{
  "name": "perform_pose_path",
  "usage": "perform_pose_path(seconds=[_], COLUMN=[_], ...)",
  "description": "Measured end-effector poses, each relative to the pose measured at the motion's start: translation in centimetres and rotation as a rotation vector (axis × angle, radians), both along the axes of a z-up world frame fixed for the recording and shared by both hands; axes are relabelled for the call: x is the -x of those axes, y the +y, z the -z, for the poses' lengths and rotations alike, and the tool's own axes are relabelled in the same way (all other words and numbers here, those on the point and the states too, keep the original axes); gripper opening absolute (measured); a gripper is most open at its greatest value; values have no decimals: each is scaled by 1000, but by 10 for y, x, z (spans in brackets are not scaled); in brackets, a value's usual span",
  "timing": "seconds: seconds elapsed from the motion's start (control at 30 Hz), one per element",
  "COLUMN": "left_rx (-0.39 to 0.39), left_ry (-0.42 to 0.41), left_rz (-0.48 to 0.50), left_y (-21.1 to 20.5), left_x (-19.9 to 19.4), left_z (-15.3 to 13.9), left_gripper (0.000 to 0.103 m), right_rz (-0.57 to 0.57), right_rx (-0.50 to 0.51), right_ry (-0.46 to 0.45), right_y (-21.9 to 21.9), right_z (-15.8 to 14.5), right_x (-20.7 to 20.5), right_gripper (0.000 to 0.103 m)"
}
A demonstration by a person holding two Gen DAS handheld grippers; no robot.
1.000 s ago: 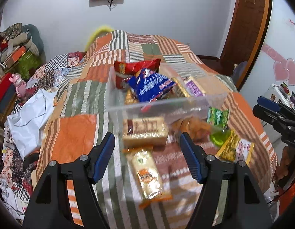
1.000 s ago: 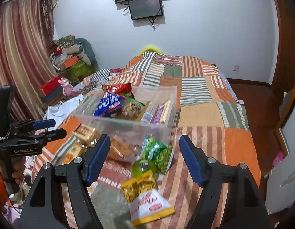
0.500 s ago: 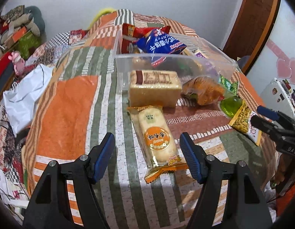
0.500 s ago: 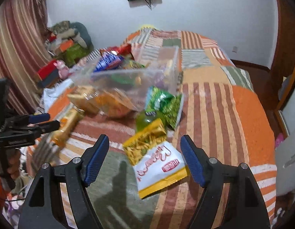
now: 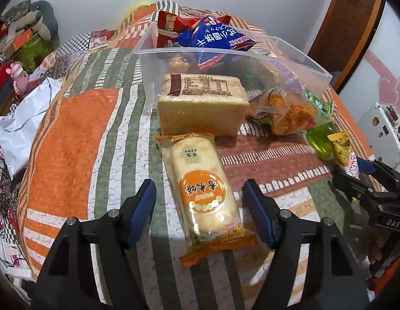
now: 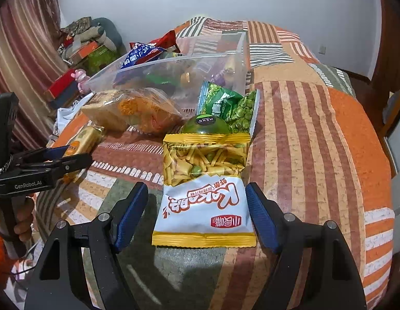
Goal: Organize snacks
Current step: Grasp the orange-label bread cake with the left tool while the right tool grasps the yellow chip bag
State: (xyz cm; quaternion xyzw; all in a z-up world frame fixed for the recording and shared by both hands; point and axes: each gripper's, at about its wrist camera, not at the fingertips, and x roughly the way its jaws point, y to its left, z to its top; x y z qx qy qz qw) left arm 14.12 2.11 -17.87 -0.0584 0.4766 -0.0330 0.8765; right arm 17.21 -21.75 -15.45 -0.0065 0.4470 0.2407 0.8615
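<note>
Inside, clear bin [image 5: 298, 51] holds snack packets [image 5: 215, 38].

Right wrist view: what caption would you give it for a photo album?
Open right claw straddling a yellow-and-white snack bag on the patchwork bedspread, other snacks lying before a clear bin.
</note>
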Motion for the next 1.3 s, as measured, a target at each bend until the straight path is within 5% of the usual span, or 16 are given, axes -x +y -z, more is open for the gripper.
perform_pose_path(seconds=[0.13, 0.2, 0.37, 0.87, 1.3], left_rx=[-18, -25, -32, -32, -13], left_ry=[-21, -32, -47, -99, -196], left_rz=[-15, -12, 22, 33, -5], left_y=[-3, -3, -8, -7, 4], left_x=[-1, -1, 1, 25, 20], left_z=[4, 4, 4, -25, -61], left_gripper=[64, 50, 35, 34, 34], right_rz=[8, 20, 18, 1, 13], right_rx=[21, 40, 25, -47, -64], right_ry=[-13, -26, -24, -53, -166], right_y=[3, 2, 1, -3, 5], right_z=[-1, -1, -4, -21, -60], right_x=[-3, -3, -5, 4, -6], right_gripper=[68, 57, 52, 50, 50])
